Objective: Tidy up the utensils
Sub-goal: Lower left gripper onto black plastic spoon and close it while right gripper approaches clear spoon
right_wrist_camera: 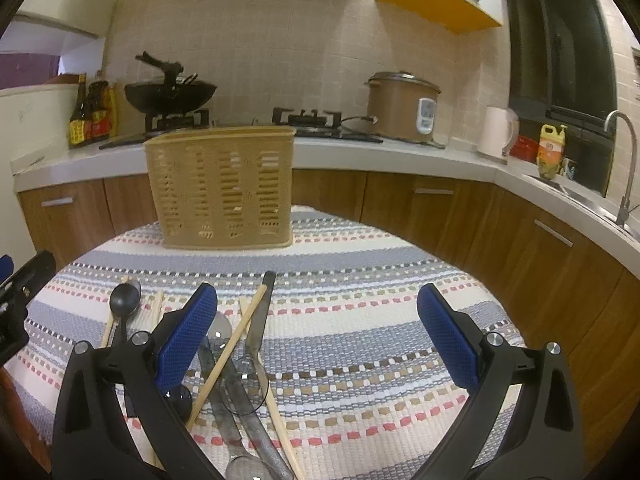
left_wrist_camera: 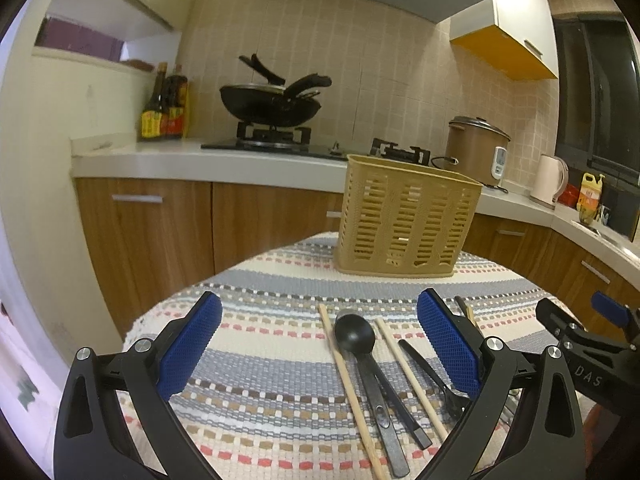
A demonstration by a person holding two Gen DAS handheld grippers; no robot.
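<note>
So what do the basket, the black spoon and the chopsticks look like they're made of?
Basket: tan moulded plastic by the look, matte, with regular slotted walls. Black spoon: probably plastic or coated metal; matte with a soft sheen, so I can't settle it. Chopsticks: pale, unvarnished-looking wood or bamboo.

The letters "DAS" stand in pale print on the black body of the right gripper [left_wrist_camera: 612,316], seen at the edge of the left wrist view. The labels on the sauce bottles [left_wrist_camera: 166,114] and the yellow bottle [right_wrist_camera: 551,150] are too blurred to read.

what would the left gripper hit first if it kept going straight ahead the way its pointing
Probably the black spoon lying on the striped cloth between the open left gripper fingers; aimed higher, it would reach the tan basket. Depth is unclear.
</note>
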